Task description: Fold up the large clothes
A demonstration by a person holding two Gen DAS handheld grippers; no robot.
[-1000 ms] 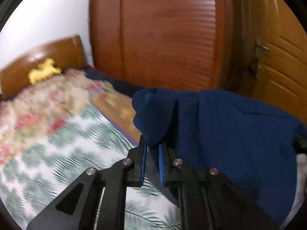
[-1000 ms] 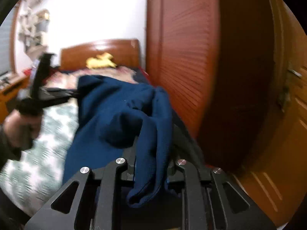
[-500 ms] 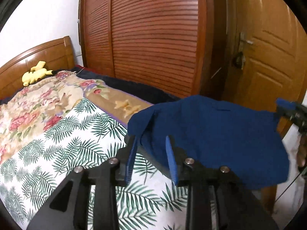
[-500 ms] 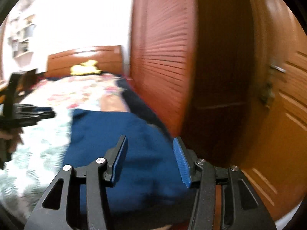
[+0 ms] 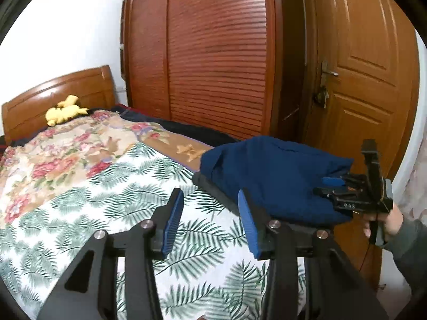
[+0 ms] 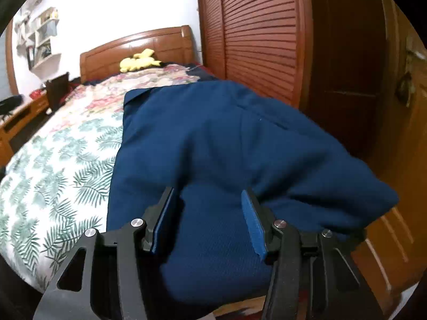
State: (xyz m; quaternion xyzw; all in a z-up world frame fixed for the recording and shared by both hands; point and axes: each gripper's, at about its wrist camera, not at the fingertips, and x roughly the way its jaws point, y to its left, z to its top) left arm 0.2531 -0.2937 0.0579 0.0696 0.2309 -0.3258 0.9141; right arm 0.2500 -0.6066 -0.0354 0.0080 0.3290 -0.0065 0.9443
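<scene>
A dark blue garment (image 5: 272, 176) lies in a loose heap on the near right corner of the bed, its right side sagging over the bed's edge; it fills the right wrist view (image 6: 213, 144). My left gripper (image 5: 210, 216) is open and empty, just left of the garment above the leaf-print cover. My right gripper (image 6: 208, 216) is open, with the garment's near fold lying between the jaws, which stand wide apart. It also shows in the left wrist view (image 5: 344, 186) at the garment's right edge.
The bed (image 5: 80, 186) has a leaf-print cover near me and a floral quilt (image 5: 66, 149) beyond. A yellow plush toy (image 5: 64, 112) lies by the wooden headboard. A slatted wardrobe (image 5: 213, 53) and a wooden door (image 5: 360, 80) stand close on the right. A desk (image 6: 18, 117) is left of the bed.
Both grippers opened and let go of the blue garment, which dropped from being held up onto the bed's corner. Both grippers drew back slightly.
</scene>
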